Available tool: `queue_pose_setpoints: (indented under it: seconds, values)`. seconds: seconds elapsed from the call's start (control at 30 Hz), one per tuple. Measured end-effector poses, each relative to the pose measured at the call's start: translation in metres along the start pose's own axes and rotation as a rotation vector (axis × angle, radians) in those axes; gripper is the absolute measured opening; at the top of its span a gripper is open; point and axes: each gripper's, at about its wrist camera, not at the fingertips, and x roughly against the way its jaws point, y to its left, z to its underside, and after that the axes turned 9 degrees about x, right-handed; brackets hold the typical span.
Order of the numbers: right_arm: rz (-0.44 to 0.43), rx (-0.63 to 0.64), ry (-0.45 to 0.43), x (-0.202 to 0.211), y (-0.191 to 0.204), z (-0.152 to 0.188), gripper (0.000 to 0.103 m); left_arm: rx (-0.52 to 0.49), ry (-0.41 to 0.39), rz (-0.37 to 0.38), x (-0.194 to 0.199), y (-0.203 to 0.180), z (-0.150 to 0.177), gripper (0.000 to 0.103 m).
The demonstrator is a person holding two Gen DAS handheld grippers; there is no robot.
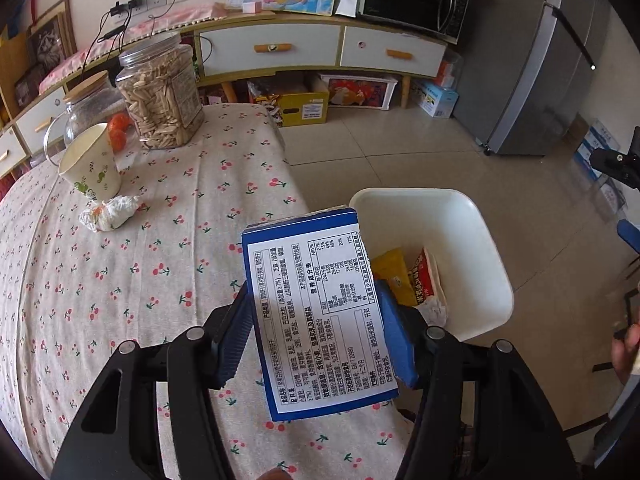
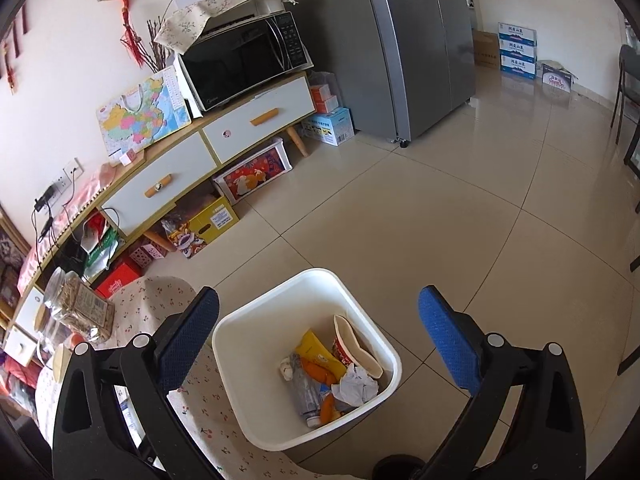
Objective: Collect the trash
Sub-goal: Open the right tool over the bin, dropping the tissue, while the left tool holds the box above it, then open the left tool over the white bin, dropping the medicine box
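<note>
My left gripper (image 1: 316,328) is shut on a blue box (image 1: 316,308) with a white printed label, held over the table's edge beside the white trash bin (image 1: 480,232). A crumpled white tissue (image 1: 108,212) lies on the cherry-print tablecloth (image 1: 120,280), next to a paper cup (image 1: 90,166). My right gripper (image 2: 320,328) stands wide open above the bin (image 2: 248,328) with nothing between its blue pads. Inside the bin lie a yellow wrapper (image 2: 318,354), a red-and-white cup (image 2: 352,344), crumpled paper (image 2: 356,386) and a plastic bottle (image 2: 306,396).
A jar of seeds (image 1: 164,96) and a glass pitcher (image 1: 90,106) stand at the table's far side. A low cabinet (image 2: 200,160) with a microwave (image 2: 244,62) lines the wall, boxes beneath it. A grey fridge (image 2: 412,40) stands on the tiled floor (image 2: 480,220). A hand (image 1: 626,348) shows at the right.
</note>
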Motion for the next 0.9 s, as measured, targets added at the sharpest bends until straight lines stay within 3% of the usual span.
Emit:
queue_pose_setpoints:
  seconds: [0.47, 0.57, 0.73, 0.9]
  values:
    - [0.008, -0.155, -0.075, 0.014, -0.036, -0.011, 0.096, -0.086, 0.03, 0.09, -0.023, -0.083, -0.008, 0.061]
    - [0.01, -0.165, -0.083, 0.015, -0.04, -0.011, 0.096, -0.119, 0.027, 0.11, -0.024, -0.097, -0.009, 0.076]
    - [0.001, -0.148, -0.072, 0.014, -0.036, -0.011, 0.096, -0.149, 0.037, 0.087, -0.027, -0.092, -0.003, 0.08]
    - [-0.035, -0.082, -0.031, 0.008, -0.016, -0.009, 0.096, -0.099, 0.057, 0.018, -0.033, -0.055, -0.004, 0.08]
